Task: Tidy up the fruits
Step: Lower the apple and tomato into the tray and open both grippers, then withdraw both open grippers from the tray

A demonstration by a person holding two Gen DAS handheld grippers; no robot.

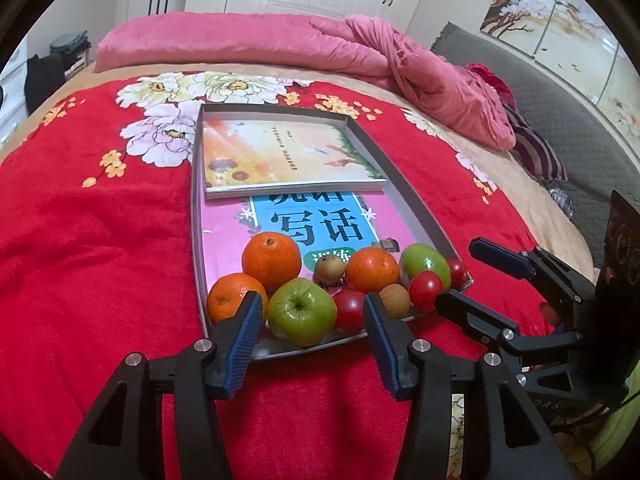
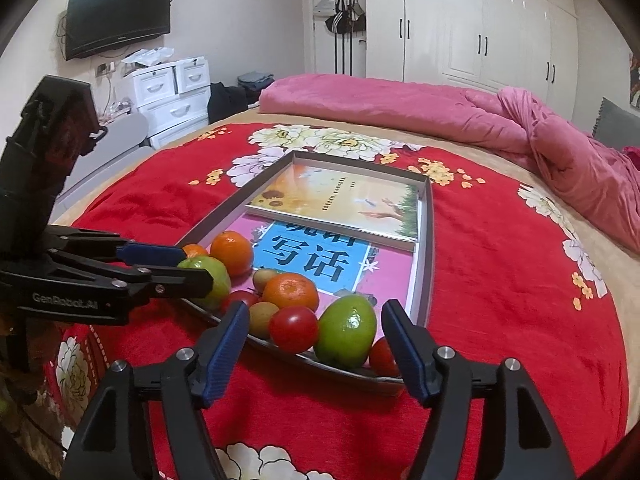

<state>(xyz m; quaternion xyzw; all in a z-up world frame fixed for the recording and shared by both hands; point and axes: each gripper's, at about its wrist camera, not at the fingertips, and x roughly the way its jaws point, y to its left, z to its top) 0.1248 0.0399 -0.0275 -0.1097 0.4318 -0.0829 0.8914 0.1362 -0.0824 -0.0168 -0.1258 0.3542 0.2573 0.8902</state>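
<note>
Both grippers are hanging released over the near edge of the tray [image 1: 416,200], which is lying on the red floral blanket [image 1: 100,240] of the bed. The left gripper [image 1: 312,312] is standing with its jaws apart on either side of a green apple [image 1: 301,312], its pads not pressing on it. The right gripper [image 2: 316,340] is likewise holding nothing, its jaws open before a tomato [image 2: 294,328] and a second green fruit [image 2: 347,330].

All the fruit is crowding the tray's near end: three oranges [image 1: 271,261], small brown fruits [image 1: 329,268] and more tomatoes, resting on a pink book [image 1: 224,248], with another book [image 1: 280,152] toward the far edge.

The pile is looking risky to me. The fruits are touching one another, so closing on the apple may be nudging the orange beside it, and anything round could be rolling over the low near rim onto the soft bed. The two grippers are also working close together and might be colliding.

The tomato at the tray's near right corner is partly hidden behind the right gripper's finger, and I cannot tell what the brown fruits are.
</note>
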